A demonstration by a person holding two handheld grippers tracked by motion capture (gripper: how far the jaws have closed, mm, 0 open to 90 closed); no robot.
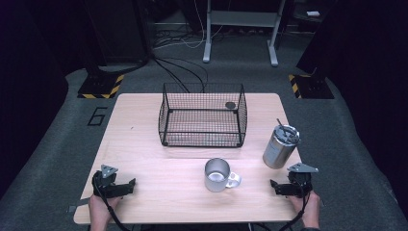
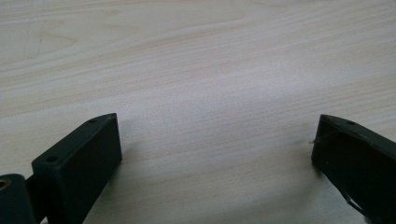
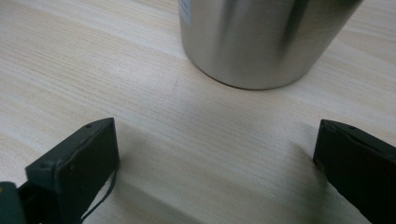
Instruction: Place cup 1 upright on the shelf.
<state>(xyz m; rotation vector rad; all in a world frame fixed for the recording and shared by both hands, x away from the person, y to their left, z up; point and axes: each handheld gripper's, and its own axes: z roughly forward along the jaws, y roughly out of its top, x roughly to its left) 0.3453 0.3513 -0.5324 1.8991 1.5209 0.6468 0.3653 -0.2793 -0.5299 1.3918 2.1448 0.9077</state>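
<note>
Tumbler [image 1: 280, 147] of brushed steel stands just ahead of your right gripper [image 1: 281, 187], near enough that its lower wall [image 3: 257, 42] rises right beyond the jaws in the right gripper view. It looks rigid and smooth, so expect a slippery surface and, if it holds liquid, real weight; a straw or stirrer pokes through its lid [image 1: 287, 133]. Judging by its taper, the wall narrows toward the base, so take it around the middle of the body, jaws square to the wall, not near the bottom where a grip could slide off.

Behind it, farther from your hands, sits the wire basket [image 1: 202, 115] on the wooden table [image 1: 144, 144], with a small dark disc [image 1: 230, 105] at its far right corner.

Between your two grippers, slightly ahead of them, stands a smaller steel mug [image 1: 218, 174] with its handle [image 1: 234, 180] turned toward your right gripper. It should be lighter and just as stiff; the rim or the handle gives a surer hold than the round body.

Both grippers rest at the near edge with jaws spread wide and nothing between them; your left gripper [image 1: 122, 188] faces bare wood.
</note>
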